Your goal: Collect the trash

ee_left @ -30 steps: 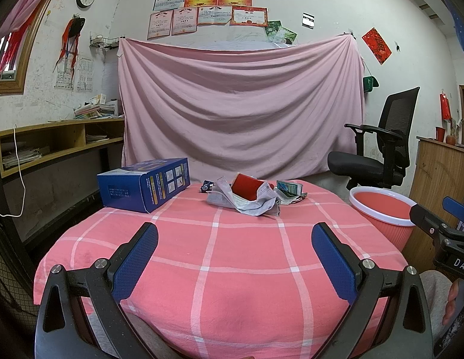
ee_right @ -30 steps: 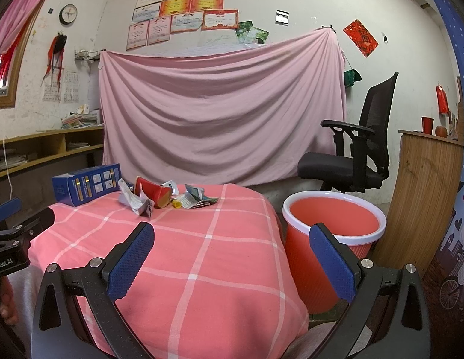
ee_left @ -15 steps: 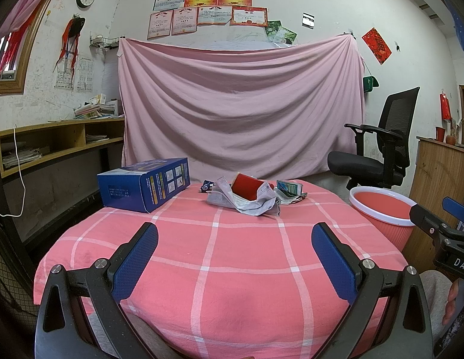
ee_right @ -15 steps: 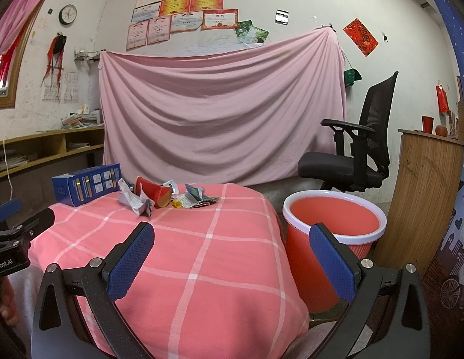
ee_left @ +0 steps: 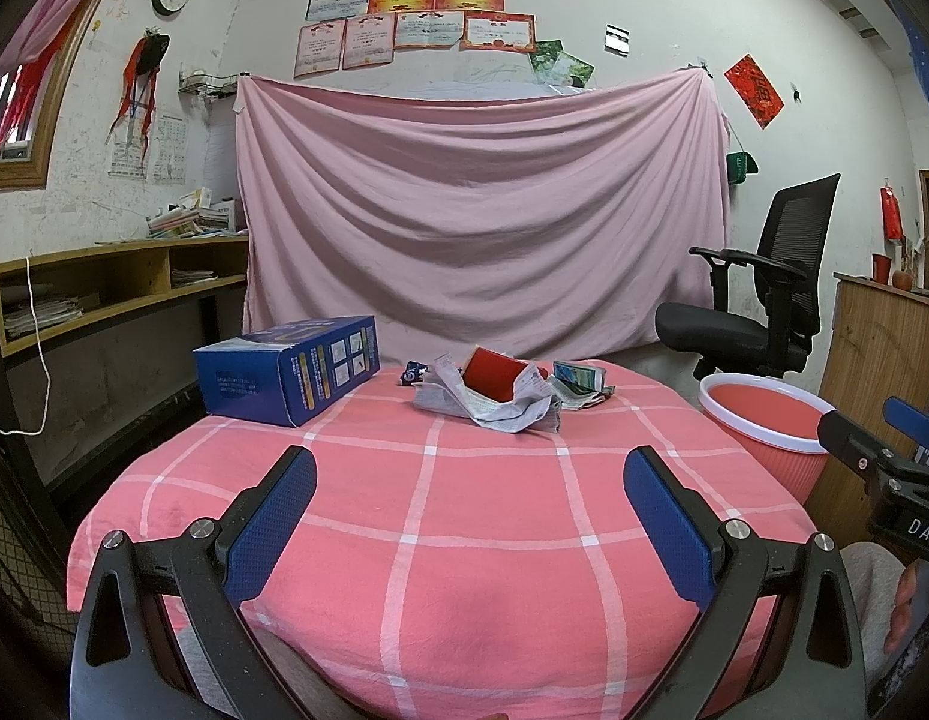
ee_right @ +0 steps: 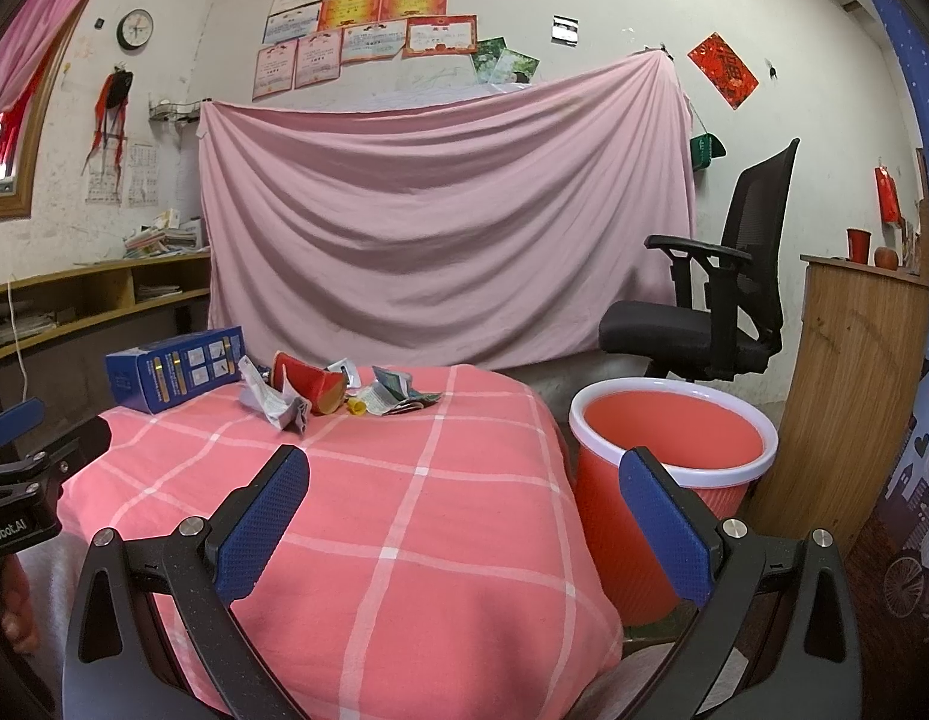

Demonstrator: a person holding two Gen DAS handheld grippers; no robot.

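Both grippers, left & right, wide open, empty; right gripper body reads "DAS", rest cut off.

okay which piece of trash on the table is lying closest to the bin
The crumpled green-and-white wrapper, at the right end of the pile, lies closest to the red bin. The red paper cup, grey paper and blue box lie further left.

right tongs gape over the pink checked counter; crumpled trash far side, red bin beside.
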